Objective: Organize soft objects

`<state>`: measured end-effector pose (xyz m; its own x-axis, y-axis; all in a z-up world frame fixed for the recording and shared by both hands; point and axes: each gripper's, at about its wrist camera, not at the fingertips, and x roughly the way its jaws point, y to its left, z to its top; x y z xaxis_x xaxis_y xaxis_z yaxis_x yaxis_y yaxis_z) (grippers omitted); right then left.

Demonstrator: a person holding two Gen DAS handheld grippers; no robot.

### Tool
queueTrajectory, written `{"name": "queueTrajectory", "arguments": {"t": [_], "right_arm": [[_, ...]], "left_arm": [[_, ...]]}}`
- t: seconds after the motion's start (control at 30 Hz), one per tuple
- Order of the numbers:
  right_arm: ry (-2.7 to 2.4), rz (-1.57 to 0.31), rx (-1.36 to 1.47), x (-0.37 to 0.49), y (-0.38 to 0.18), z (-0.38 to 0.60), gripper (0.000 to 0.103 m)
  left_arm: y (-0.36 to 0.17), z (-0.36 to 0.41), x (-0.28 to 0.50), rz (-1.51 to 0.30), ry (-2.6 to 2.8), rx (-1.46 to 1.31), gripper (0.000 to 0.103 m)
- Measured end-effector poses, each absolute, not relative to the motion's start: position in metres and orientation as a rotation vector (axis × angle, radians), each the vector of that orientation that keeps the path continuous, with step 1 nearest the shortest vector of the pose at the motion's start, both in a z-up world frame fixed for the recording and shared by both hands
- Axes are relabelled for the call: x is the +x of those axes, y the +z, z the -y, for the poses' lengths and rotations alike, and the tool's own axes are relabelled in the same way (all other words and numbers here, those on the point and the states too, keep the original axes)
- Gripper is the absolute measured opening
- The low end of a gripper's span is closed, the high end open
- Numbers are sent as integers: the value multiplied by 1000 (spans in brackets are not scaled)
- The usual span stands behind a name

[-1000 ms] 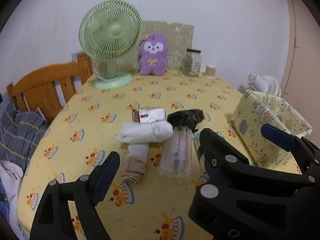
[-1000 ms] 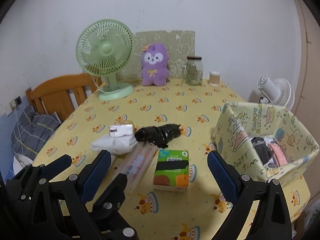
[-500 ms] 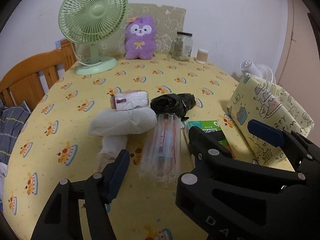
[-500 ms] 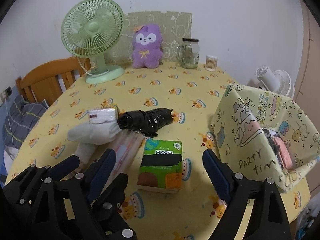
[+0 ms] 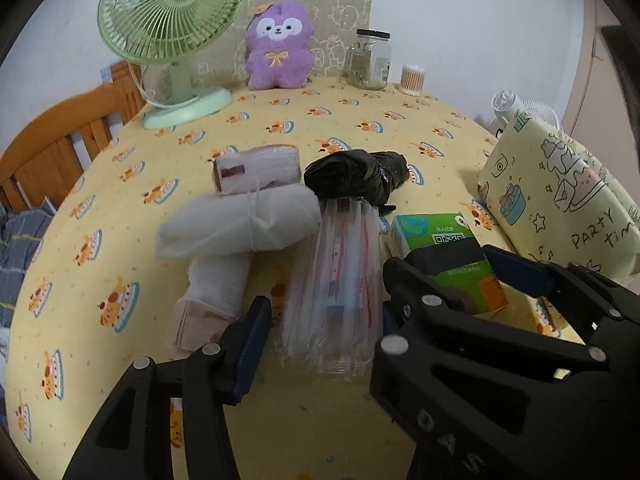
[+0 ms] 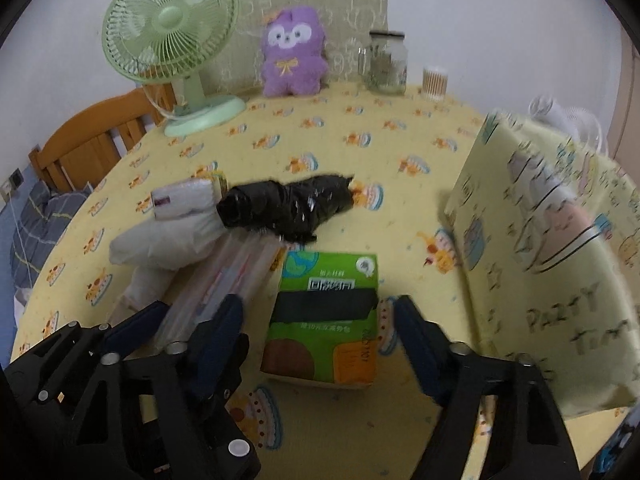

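Storage box at table's right edge, soft walls, prob flops if bumped. White cloth bundle mid-table, squashy, light; pinch at its tied waist. Clear plastic sleeve pack touching it, slick & crinkly, take across the narrow width. Green tissue pack just beside, light, compressible, grip the long sides. Left gripper spread either side of the sleeve pack, right gripper spread around the tissue pack, neither pinching anything
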<state>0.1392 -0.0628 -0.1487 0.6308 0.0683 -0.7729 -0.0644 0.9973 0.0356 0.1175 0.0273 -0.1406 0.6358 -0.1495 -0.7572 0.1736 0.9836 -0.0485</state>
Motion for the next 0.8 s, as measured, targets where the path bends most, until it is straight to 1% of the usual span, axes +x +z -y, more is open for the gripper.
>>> {"name": "queueTrajectory", "arguments": {"t": [0.03,0.1,0.2,0.27,0.4,0.47,0.6,0.67,0.8], "right_arm": [[75,-886,2,140,-150,63,67],[81,-896,5,142,-151,64,56],[76,-889,2,144,-150,66,53],[72,-889,6,144,-149,68,52],[65,-889,20,146,-148,74,52],[64,-889,28,148,-148,78,52],[76,-887,35,149,-149,80,52],[81,-888,38,149,-149,81,52],[89,-888,46,146,-149,82,52]], "left_arm": [[-141,-27,118,-863,-183,31,57],[-141,-26,119,-865,-180,36,57],[-140,-25,121,-868,-181,37,58],[-140,-22,123,-869,-184,39,56],[-139,-18,126,-867,-201,30,44],[-139,-15,129,-864,-205,31,42],[-139,-13,129,-860,-198,29,31],[-139,-13,129,-861,-194,32,27],[-137,-11,126,-860,-189,37,25]]}}
